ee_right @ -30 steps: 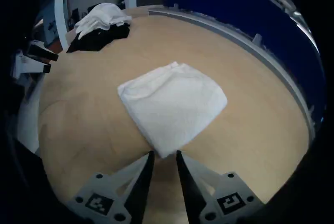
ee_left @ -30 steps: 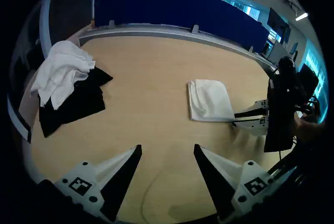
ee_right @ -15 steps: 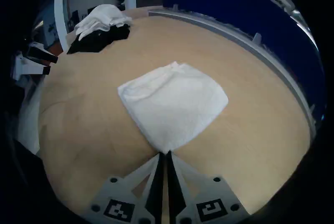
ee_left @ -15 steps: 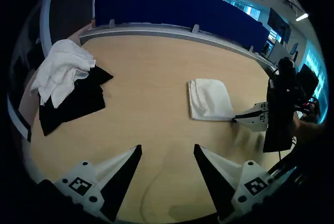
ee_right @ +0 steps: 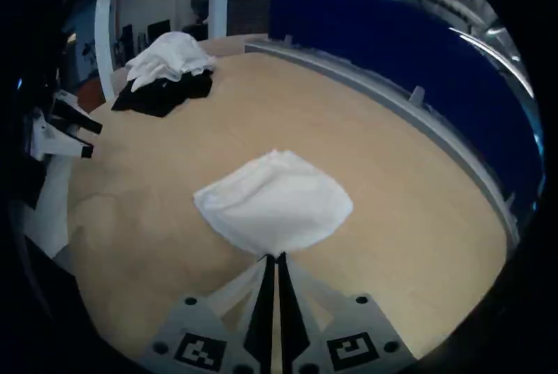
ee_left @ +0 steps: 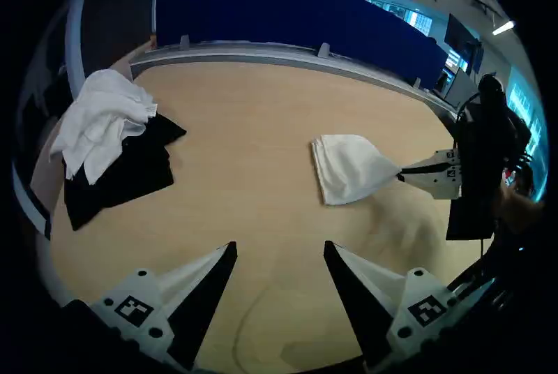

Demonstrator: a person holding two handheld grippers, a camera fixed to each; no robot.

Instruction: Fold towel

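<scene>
A folded white towel [ee_right: 273, 203] lies on the wooden table, and my right gripper [ee_right: 273, 259] is shut on its near corner, lifting that corner off the surface. In the left gripper view the same towel [ee_left: 347, 167] is pulled up toward the right gripper [ee_left: 402, 174], which a person's hand [ee_left: 517, 208] holds at the table's right side. My left gripper [ee_left: 279, 248] stands open over bare table near the front edge, well apart from the towel, with nothing between its fingers.
A pile of white cloth [ee_left: 102, 118] on black cloth [ee_left: 118, 173] sits at the table's far left; the same pile [ee_right: 167, 67] appears far off in the right gripper view. A blue partition [ee_left: 293, 15] runs behind the table. The left gripper [ee_right: 63, 130] shows at the left edge.
My right gripper closed on the towel's near corner and has raised it, drawing the towel up into a peak. My left gripper has stayed where it was.
</scene>
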